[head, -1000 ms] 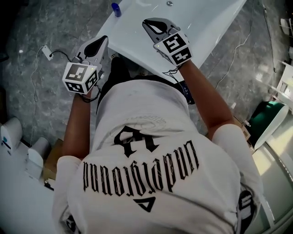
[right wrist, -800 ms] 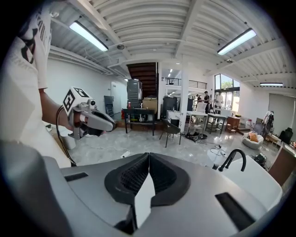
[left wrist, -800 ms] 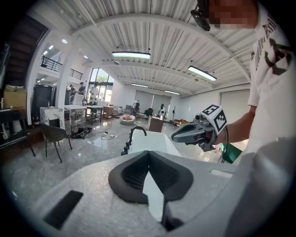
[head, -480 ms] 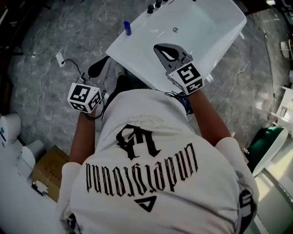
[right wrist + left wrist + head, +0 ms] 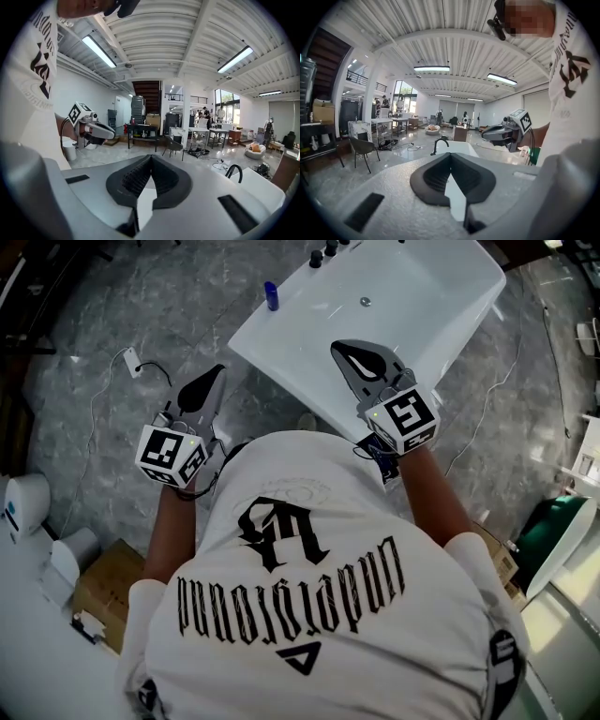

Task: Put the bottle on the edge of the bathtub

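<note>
Head view, looking steeply down, described from the wearer outward. Just beyond the person's white printed T-shirt (image 5: 309, 615), the left tool (image 5: 214, 376) and the right tool (image 5: 342, 348) are held out level. Each has grey moulded shells and ribbed dark pads brought together tip to tip, with nothing between them (both gripper views show the same closed, empty V). The left tool hangs over the grey veined floor (image 5: 103, 306) off the left corner of the bathtub (image 5: 281, 371); the right tool hangs over the bathtub's near edge. The bathtub is a glossy white rectangular shell with rounded corners, a broad flat rim and a small round drain (image 5: 366, 302). The bottle (image 5: 271, 294) stands upright on the rim of the bathtub's left edge, between the left corner and the dark taps (image 5: 322, 252), well apart from both tools. It is a small blue cylinder, too distant for its cap or label to be read. Judged from its size and sheen, it is probably light, stiff plastic, smooth enough to slide on the polished rim and narrow enough at the base to topple if nudged. The surest hold would be across the middle of the body with the ribbed pads square to its sides, not at the top.
</note>
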`<state>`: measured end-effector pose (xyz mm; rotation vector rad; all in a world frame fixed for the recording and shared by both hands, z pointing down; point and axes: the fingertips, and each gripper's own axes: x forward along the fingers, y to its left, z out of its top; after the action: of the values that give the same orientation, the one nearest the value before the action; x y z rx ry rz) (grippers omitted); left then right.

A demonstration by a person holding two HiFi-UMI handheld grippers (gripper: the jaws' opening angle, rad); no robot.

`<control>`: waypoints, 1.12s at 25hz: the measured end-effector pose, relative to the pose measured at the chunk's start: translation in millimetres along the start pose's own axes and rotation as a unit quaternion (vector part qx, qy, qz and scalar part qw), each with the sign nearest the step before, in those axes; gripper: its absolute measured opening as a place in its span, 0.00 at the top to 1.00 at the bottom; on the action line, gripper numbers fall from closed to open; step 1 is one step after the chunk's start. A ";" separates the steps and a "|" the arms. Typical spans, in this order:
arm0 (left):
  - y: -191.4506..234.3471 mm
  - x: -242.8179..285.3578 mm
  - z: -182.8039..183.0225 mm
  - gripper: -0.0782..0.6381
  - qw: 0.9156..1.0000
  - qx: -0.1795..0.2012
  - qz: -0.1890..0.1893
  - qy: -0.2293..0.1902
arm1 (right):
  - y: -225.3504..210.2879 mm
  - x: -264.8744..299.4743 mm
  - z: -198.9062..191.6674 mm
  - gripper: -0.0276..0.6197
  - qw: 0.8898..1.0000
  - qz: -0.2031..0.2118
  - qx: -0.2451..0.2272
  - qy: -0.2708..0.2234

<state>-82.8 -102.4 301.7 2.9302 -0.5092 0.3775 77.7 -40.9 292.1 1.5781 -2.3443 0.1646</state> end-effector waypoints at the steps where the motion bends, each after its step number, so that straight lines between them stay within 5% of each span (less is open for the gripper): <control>1: -0.4 -4.6 -0.8 0.87 1.000 0.005 -0.005 0.000 | 5.9 -0.7 3.3 0.93 1.000 -0.005 0.001 -0.002; 8: -1.8 -49.9 -3.6 0.87 0.999 0.019 -0.050 -0.006 | 58.0 -3.3 18.1 0.93 0.999 -0.046 0.020 -0.005; 13: 4.2 -99.3 -6.5 0.87 0.996 -0.039 -0.071 -0.028 | 106.4 -6.0 31.0 0.93 0.997 -0.071 0.030 -0.013; 28: -0.1 -190.2 -25.9 0.87 0.992 -0.025 -0.116 -0.031 | 205.2 -26.4 30.1 0.93 0.994 -0.100 0.042 -0.002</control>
<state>-261.8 -38.3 275.3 2.9156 -0.1791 0.2407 -107.5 53.8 271.0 1.8430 -2.1915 0.2178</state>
